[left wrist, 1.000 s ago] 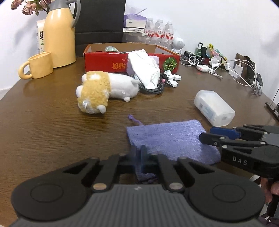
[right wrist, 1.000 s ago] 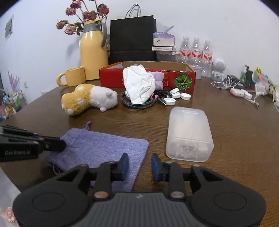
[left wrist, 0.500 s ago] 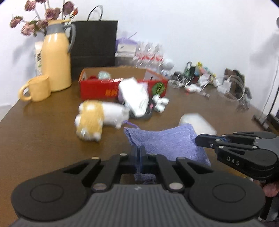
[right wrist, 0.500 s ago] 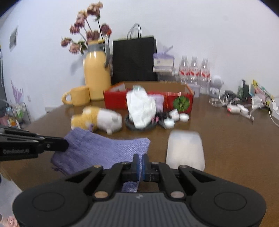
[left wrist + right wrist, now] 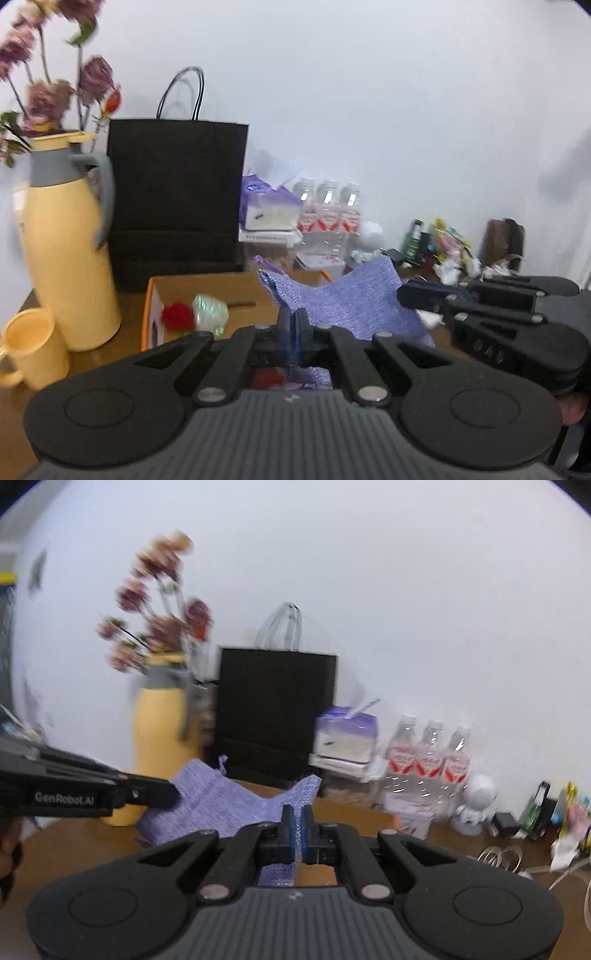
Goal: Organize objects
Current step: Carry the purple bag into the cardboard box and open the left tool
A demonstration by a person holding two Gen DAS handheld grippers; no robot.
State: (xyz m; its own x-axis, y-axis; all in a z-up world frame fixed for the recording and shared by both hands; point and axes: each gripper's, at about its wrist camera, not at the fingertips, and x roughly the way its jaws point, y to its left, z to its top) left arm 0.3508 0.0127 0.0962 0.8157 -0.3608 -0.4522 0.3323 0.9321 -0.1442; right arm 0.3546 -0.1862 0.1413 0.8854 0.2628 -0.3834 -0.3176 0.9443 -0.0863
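Observation:
A purple woven pouch (image 5: 343, 299) hangs in the air, stretched between both grippers. My left gripper (image 5: 294, 323) is shut on its near left edge, and my right gripper (image 5: 296, 821) is shut on its right edge. In the right wrist view the purple pouch (image 5: 218, 805) sags between the two grips, and the left gripper (image 5: 162, 795) pinches its far side. In the left wrist view the right gripper (image 5: 406, 293) reaches in from the right. Behind the pouch stands an open cardboard box (image 5: 207, 295) holding a red item (image 5: 177, 315) and a shiny wrapped item (image 5: 210, 314).
A yellow thermos (image 5: 66, 258) with dried flowers and a yellow mug (image 5: 29, 347) stand at the left on the brown table (image 5: 125, 332). Behind are a black paper bag (image 5: 177, 195), a tissue pack (image 5: 266, 206), three water bottles (image 5: 428, 764), a small white robot figure (image 5: 476, 805) and cables at the right.
Both grippers rose and moved toward the box, lifting the purple pouch off the table. The right gripper went from open to shut on the pouch's edge. The plush toy and plastic container left view.

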